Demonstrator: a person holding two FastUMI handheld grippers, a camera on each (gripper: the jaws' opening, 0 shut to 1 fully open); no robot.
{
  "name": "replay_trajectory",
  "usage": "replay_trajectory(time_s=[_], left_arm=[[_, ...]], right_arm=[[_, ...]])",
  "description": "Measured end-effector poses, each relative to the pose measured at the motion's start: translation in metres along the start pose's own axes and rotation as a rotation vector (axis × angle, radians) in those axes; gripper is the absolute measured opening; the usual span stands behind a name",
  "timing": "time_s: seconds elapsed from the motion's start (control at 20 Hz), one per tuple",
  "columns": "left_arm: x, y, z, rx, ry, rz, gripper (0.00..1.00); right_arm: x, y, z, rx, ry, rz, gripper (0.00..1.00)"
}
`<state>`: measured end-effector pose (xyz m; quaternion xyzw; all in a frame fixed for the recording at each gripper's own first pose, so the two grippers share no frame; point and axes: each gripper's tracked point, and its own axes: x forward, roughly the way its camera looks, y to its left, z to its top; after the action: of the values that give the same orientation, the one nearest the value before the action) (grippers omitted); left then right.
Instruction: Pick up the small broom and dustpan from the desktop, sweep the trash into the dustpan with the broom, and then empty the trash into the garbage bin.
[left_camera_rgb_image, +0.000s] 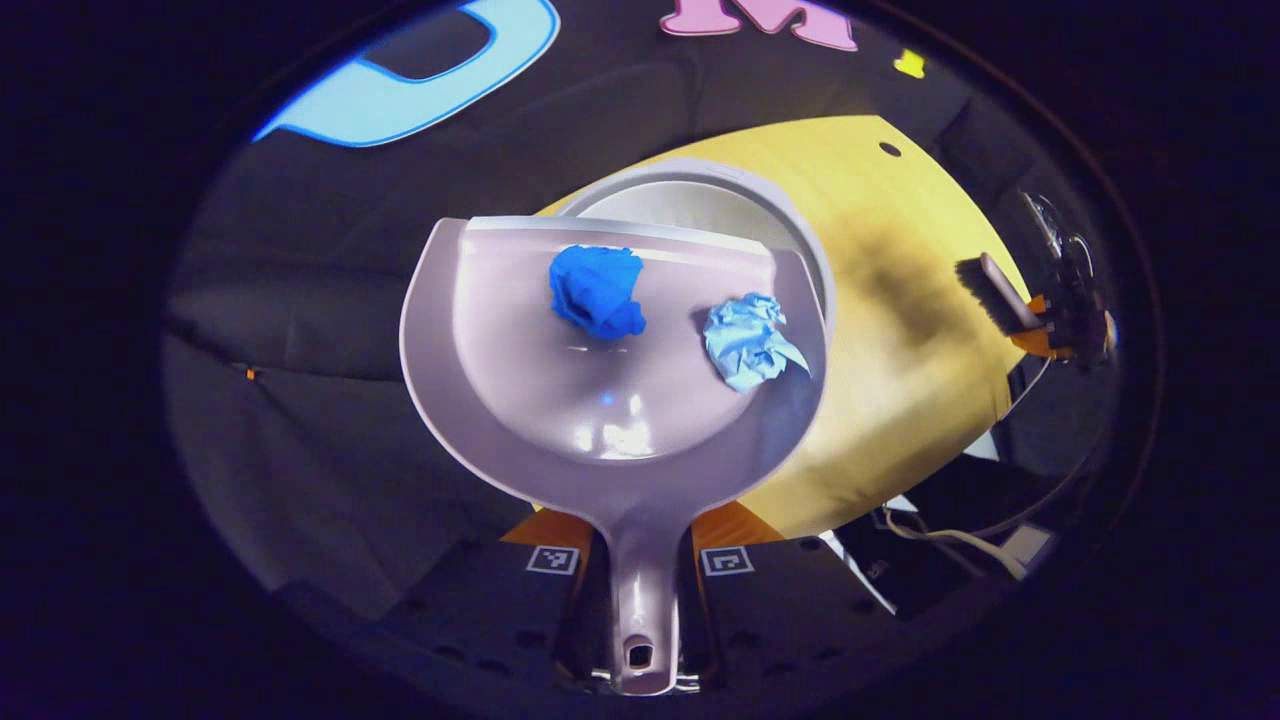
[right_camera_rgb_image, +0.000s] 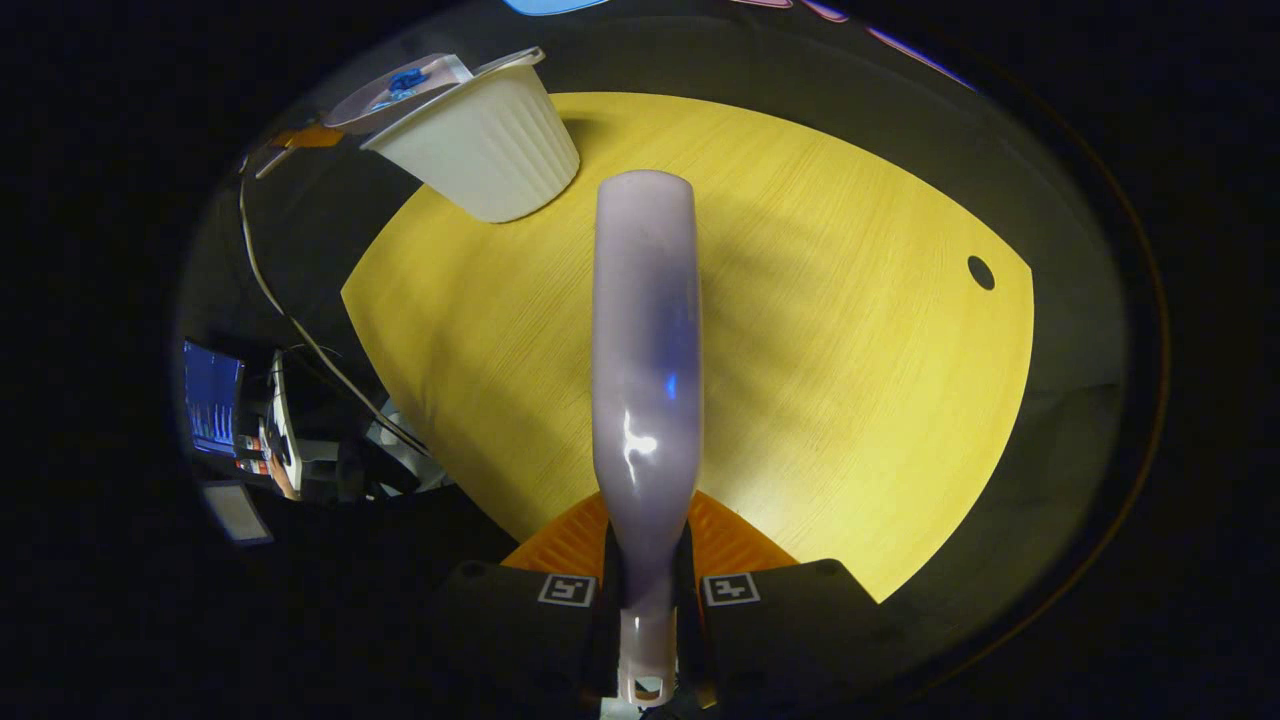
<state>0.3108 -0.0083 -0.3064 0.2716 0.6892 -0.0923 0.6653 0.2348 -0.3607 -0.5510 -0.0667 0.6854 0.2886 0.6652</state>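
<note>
Two paper wads in dustpan, bin behind it

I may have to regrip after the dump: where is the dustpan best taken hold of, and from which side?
Take the dustpan by its narrow straight handle, coming from the handle end, opposite the open lip over the bin. The handle is slim enough for two fingers, while the scoop is wide and holds the dark blue wad and the pale blue wad. The left hand-held gripper already clamps it there.
</note>
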Motion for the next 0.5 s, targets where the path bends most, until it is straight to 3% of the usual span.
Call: replay_trajectory(time_s=[0.1, 0.2, 0.4, 0.5], left_arm=[[0.014, -0.014, 0.003, 0.131, 0.083, 0.047, 0.28], [0.033, -0.028, 0.002, 0.196, 0.125, 0.11, 0.28], [0.038, -0.035, 0.0, 0.204, 0.13, 0.162, 0.28], [0.041, -0.036, -0.006, 0.225, 0.122, 0.224, 0.29]], right_arm=[[0.004, -0.014, -0.002, 0.034, -0.006, 0.023, 0.25], [-0.005, -0.033, -0.002, 0.052, -0.015, 0.018, 0.25], [-0.006, -0.021, -0.008, 0.082, -0.023, 0.018, 0.25], [-0.006, -0.024, -0.009, 0.084, -0.014, 0.01, 0.25]])
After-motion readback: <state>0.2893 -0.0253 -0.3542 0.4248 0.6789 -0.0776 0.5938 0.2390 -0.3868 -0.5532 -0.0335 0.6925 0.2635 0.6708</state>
